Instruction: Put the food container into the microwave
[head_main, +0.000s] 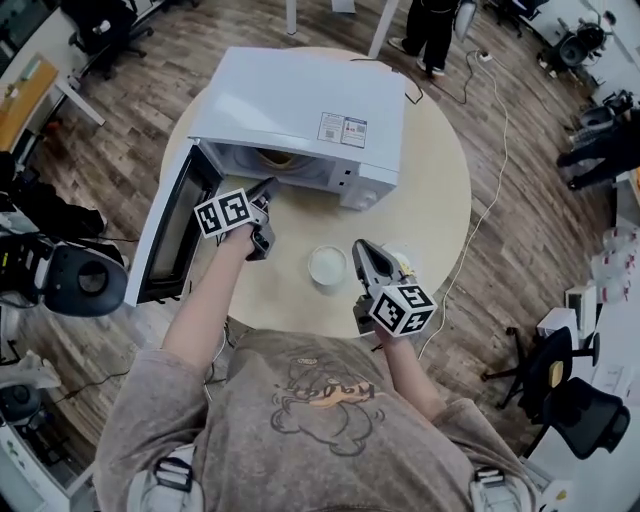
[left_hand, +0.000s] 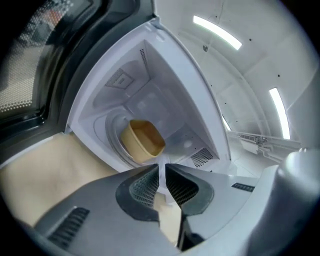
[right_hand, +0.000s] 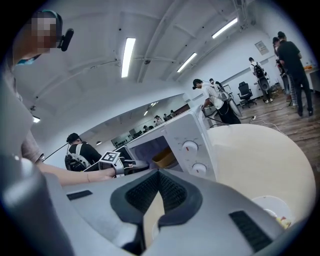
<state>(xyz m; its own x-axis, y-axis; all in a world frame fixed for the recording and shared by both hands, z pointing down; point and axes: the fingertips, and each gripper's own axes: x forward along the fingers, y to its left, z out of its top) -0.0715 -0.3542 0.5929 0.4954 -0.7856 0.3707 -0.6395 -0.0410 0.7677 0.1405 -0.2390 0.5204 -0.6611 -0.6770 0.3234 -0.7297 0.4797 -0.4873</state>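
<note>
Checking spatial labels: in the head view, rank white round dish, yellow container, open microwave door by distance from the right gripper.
1. White round dish, just left of the right gripper.
2. Yellow container, inside the white microwave.
3. Open microwave door, far left.

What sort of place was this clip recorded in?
Probably an open-plan office or lab: office chairs on wood flooring, long strip lights overhead, and a microwave set on a round table.
</note>
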